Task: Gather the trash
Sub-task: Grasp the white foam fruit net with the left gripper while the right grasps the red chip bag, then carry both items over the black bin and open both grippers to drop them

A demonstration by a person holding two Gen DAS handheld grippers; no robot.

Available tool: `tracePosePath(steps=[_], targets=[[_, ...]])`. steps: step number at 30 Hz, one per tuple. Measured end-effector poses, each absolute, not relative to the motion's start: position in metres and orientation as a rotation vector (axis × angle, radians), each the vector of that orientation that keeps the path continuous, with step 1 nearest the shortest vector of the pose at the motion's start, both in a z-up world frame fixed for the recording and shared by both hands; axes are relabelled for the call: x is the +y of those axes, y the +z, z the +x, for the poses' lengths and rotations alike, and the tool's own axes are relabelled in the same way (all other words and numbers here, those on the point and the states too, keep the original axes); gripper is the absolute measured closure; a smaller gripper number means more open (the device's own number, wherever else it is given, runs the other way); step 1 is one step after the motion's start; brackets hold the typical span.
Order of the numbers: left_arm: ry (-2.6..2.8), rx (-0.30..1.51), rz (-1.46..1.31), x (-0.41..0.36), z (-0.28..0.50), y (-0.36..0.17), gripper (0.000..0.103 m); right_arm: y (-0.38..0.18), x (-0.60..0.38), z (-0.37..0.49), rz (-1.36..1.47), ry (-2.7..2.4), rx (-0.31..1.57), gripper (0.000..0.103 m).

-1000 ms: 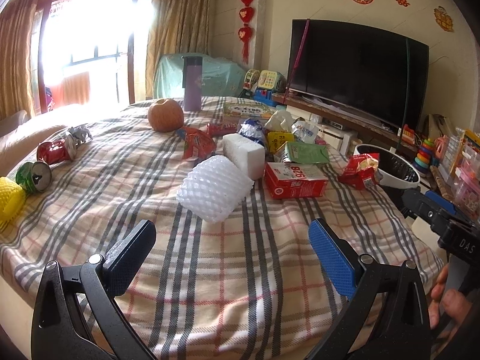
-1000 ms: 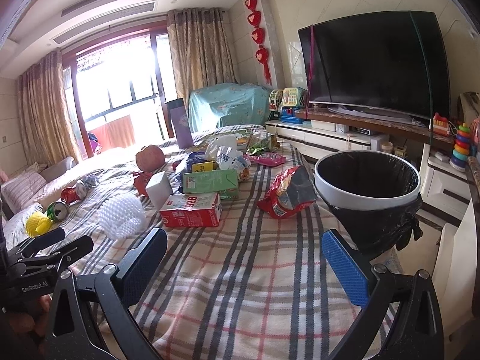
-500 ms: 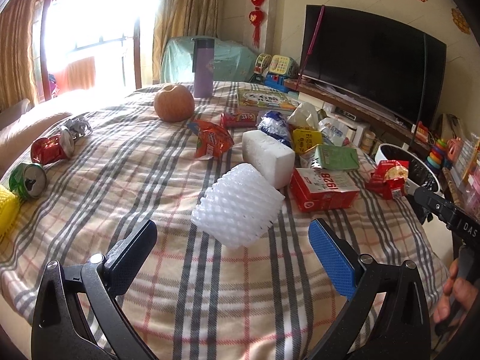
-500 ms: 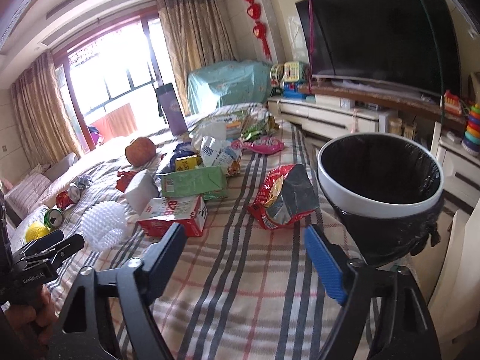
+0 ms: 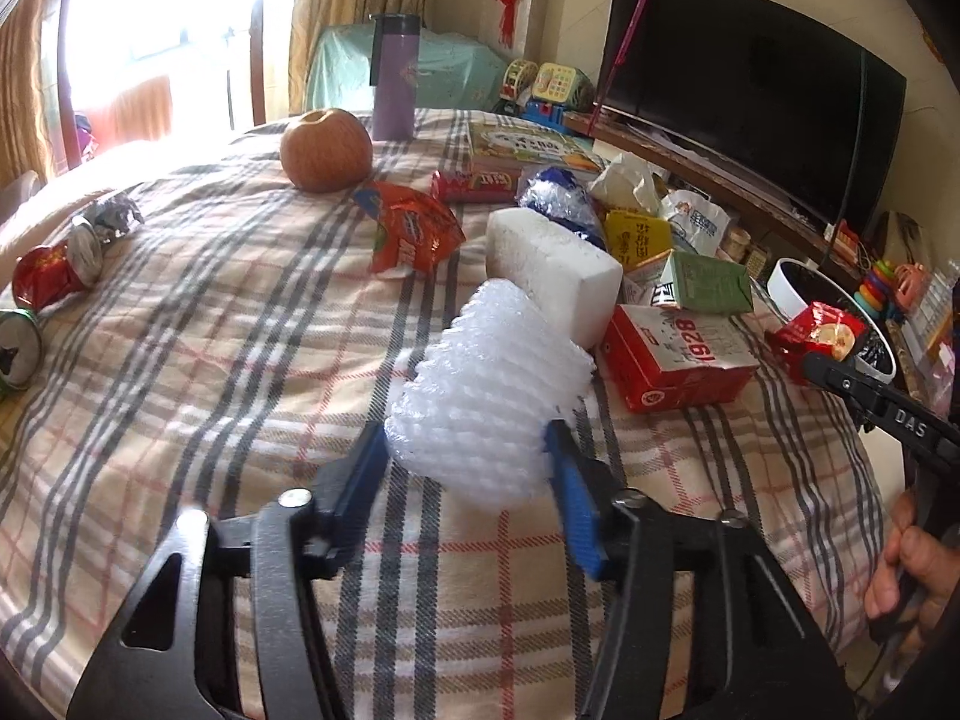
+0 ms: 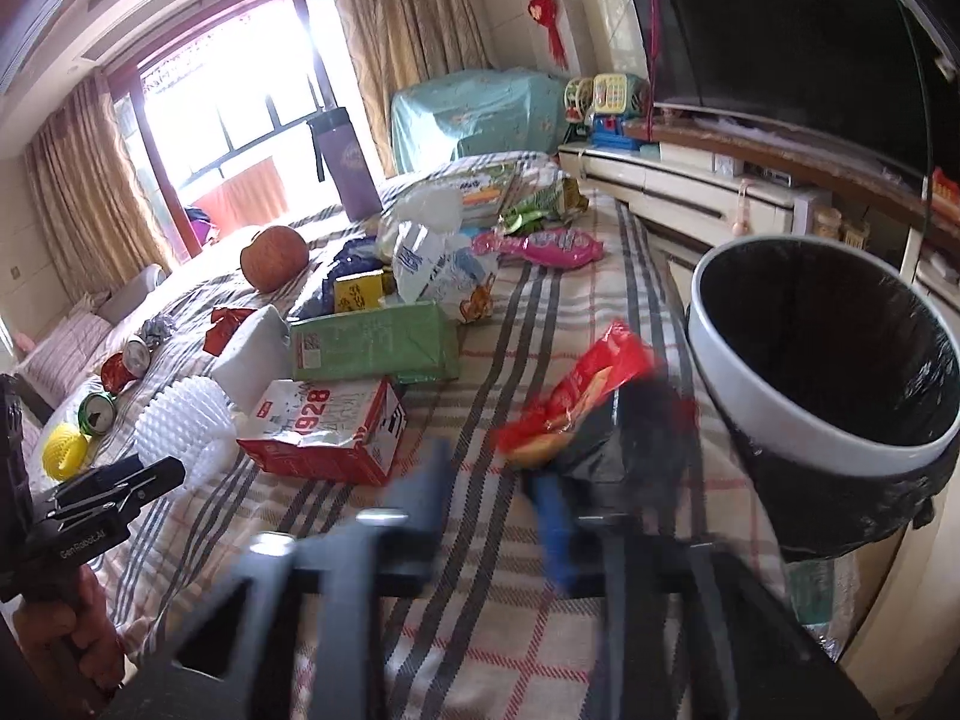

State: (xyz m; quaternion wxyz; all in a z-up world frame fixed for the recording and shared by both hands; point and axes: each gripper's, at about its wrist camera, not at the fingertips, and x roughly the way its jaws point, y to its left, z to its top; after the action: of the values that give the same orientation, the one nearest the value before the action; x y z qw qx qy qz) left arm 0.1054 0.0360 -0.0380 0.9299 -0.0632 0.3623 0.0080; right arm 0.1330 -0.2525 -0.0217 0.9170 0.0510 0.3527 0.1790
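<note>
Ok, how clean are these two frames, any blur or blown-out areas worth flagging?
Left wrist view: window blown out, white foam net fairly sharp between the closing jaws of the left hand-held gripper. Right wrist view: right hand-held gripper and red snack bag motion-smeared, jaws closing; fisheye bends the curtains.

Left gripper [image 5: 465, 468] is closing around the white foam net [image 5: 489, 396] — right behind that sits a white foam block [image 5: 552, 276], with the red 1928 carton [image 5: 672, 354] to its right, so it's tight there. Bare plaid cloth [image 5: 210, 360] to its left is open. Right gripper [image 6: 492, 498] is closing on the red snack bag [image 6: 588, 402]; the bin [image 6: 768, 414] stands just right of it — striped cloth in front is clear.
</note>
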Motion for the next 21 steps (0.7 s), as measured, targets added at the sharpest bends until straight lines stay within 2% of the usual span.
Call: tracePosePath(steps=[3,8,21], targets=[[-0.003,0.736,-0.135,0.034,0.103,-0.039,0.066,-0.025,-0.257,0.132,0.125,0.369,0.723,0.097],[-0.051,0.713,-0.120,0.023,0.096,-0.034,0.077,-0.023,-0.264,0.124,0.145,0.366,0.716,0.100],[-0.202,0.664,-0.067,-0.030,0.093,-0.007,0.078,-0.003,-0.289,0.106,0.184,0.358,0.676,0.102]])
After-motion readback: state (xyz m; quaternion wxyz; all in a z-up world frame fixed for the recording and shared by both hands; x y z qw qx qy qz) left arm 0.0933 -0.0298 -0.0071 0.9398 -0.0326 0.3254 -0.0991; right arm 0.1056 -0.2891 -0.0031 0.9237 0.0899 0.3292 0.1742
